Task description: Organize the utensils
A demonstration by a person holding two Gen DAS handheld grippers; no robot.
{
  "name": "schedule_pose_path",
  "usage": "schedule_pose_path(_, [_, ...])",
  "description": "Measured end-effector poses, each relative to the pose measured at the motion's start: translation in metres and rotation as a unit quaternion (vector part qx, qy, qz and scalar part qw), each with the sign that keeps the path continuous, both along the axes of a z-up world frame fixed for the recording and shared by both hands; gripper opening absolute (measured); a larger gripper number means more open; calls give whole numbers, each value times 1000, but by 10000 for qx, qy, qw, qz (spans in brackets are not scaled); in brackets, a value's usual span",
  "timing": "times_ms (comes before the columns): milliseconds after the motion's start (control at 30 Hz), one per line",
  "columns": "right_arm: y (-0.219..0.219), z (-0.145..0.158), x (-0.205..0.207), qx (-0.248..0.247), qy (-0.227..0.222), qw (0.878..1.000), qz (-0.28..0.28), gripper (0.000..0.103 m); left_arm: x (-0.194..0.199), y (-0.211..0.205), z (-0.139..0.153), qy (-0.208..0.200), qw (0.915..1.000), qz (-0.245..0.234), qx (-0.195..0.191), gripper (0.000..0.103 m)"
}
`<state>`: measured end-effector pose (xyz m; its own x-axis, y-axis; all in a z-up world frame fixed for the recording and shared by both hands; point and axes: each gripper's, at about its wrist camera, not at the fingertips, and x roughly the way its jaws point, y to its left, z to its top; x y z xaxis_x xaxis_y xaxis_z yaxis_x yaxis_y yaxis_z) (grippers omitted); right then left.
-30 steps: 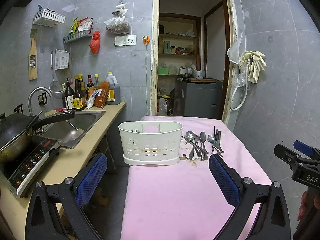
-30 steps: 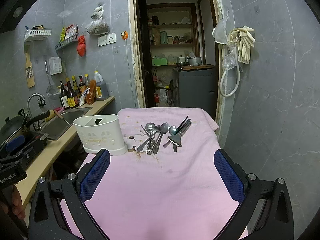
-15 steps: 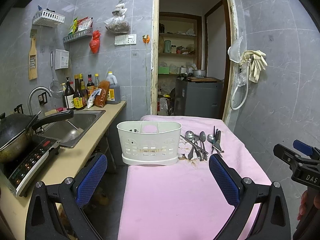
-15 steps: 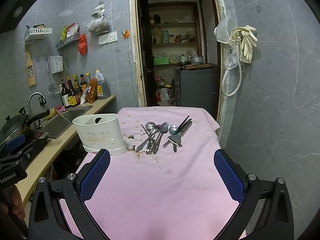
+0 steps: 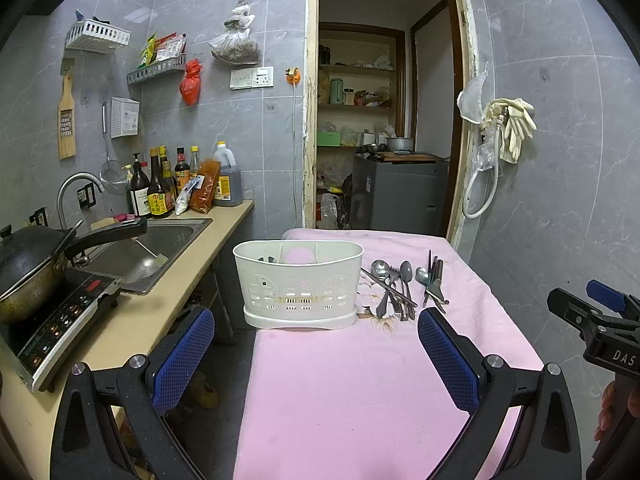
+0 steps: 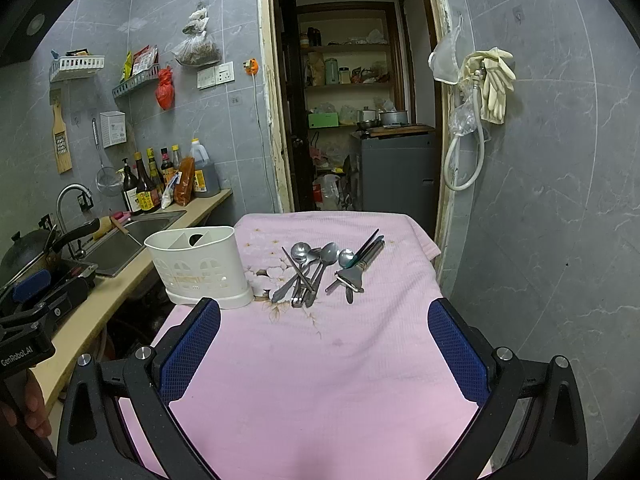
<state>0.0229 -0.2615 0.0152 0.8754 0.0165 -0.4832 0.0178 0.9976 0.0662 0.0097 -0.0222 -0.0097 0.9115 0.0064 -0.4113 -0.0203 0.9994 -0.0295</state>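
Observation:
A white slotted utensil caddy (image 5: pixel 299 285) stands on a table under a pink cloth (image 5: pixel 360 380); it also shows in the right wrist view (image 6: pixel 198 266). Right of it lies a pile of spoons and chopsticks (image 6: pixel 308 270), with a peeler (image 6: pixel 350 278) and dark chopsticks (image 6: pixel 368 250) beside it; the pile shows in the left wrist view (image 5: pixel 396 284). My left gripper (image 5: pixel 316 354) is open and empty, well short of the caddy. My right gripper (image 6: pixel 324 346) is open and empty, short of the pile.
A counter (image 5: pixel 132 320) on the left holds a sink (image 5: pixel 152 244), an induction cooker (image 5: pixel 60 316) with a wok (image 5: pixel 24 272), and sauce bottles (image 5: pixel 160 192). A gap separates counter and table. A tiled wall (image 6: pixel 560 200) runs close on the right; a doorway (image 6: pixel 352 120) is behind.
Both grippers have drifted slightly; the caddy and pile sit a little lower and nearer in view. Nothing on the table has moved.

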Motion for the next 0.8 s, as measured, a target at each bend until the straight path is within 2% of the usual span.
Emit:
schedule_pose_path(467, [-7,-2,4,-38,3,9999,-93,102,2,0,-6,79,9999,-100,-15,103])
schedule_pose_path(800, [-39,23,32,-273,-282,9990,-223,102,42,-22,6,-34,9994,-270,-225,103])
